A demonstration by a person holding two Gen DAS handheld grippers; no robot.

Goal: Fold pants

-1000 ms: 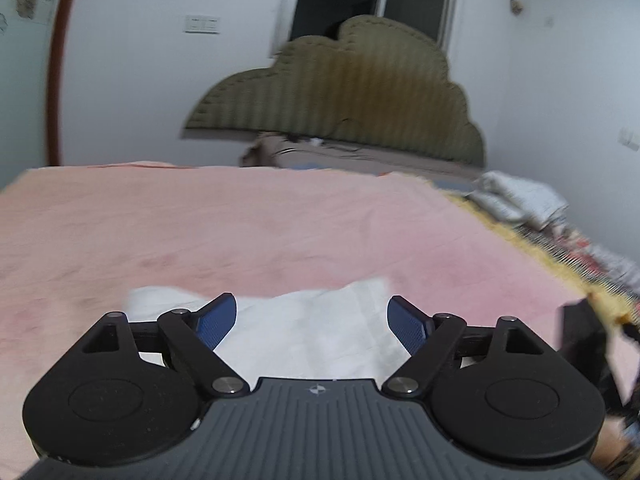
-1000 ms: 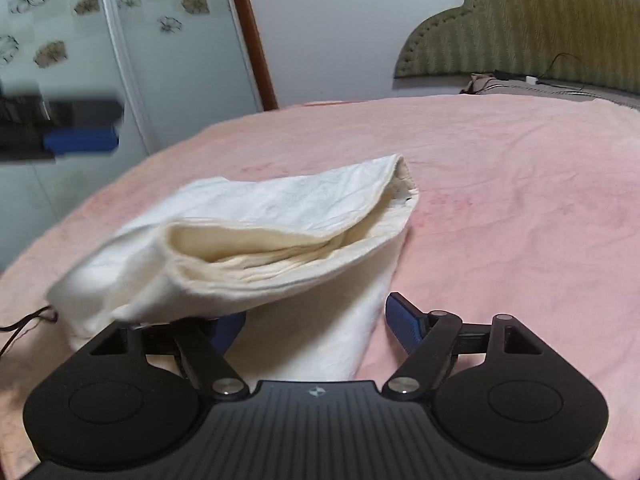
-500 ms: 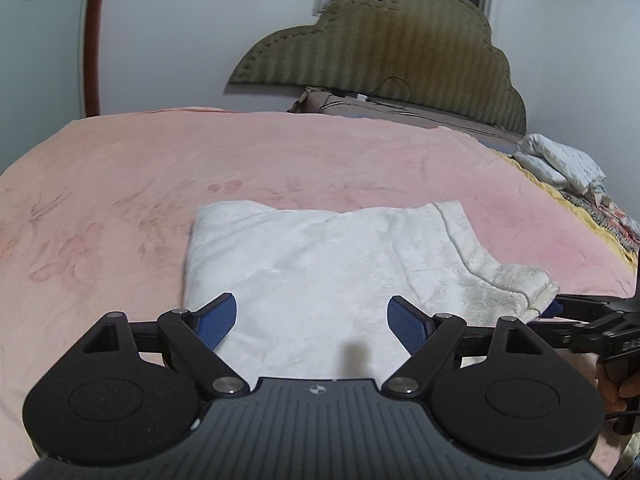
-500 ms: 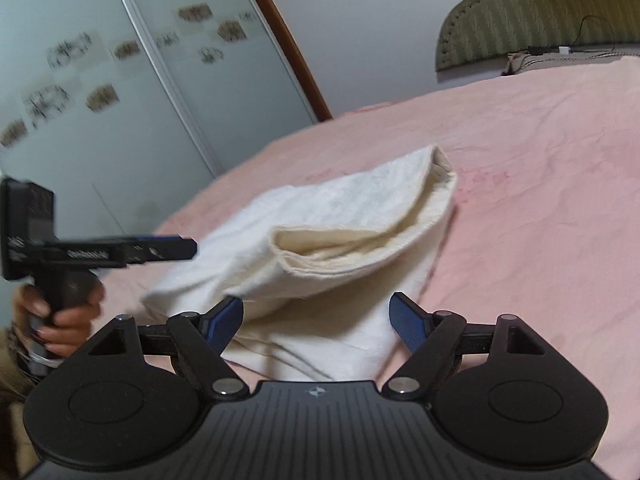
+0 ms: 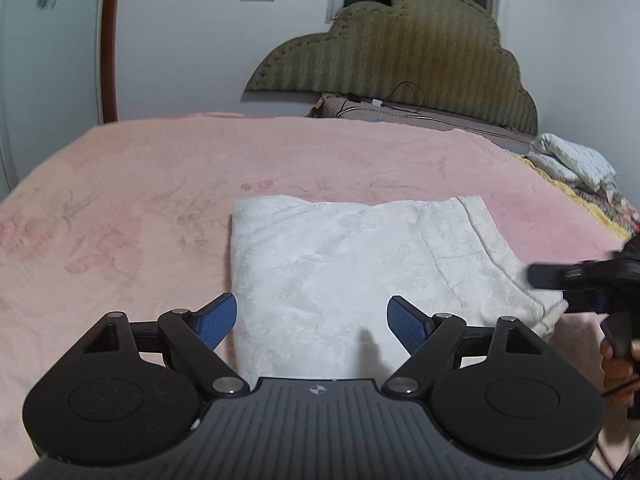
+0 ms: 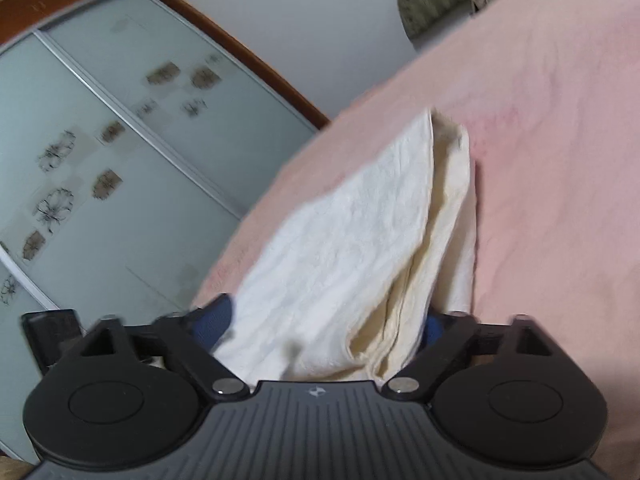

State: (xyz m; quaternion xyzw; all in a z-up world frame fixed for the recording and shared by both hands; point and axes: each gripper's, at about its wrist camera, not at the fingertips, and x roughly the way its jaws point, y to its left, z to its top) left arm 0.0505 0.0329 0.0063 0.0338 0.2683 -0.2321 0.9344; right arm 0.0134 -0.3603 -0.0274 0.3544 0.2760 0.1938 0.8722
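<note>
White pants (image 5: 360, 264) lie folded in a rectangle on the pink blanket (image 5: 140, 184). My left gripper (image 5: 312, 320) hovers open over their near edge, with nothing between its blue pads (image 5: 218, 318). My right gripper (image 6: 324, 324), rolled to one side, sits at the layered end of the pants (image 6: 344, 248). Its jaws are closing with that thick cream edge between them, and one pad is hidden behind the cloth. In the left wrist view the right gripper (image 5: 550, 288) is at the pants' right end, with a hand (image 5: 616, 360) on its grip.
An olive padded headboard (image 5: 400, 48) stands at the far end of the bed, with cables along its foot. Folded bedding (image 5: 576, 160) lies at the right edge. Frosted sliding wardrobe doors (image 6: 100, 160) with flower prints stand on the left side.
The left gripper dipped and drew back, so the whole folded pants show. The right gripper rolled sideways and moved in, so the pants' layered end now sits between its jaws.
</note>
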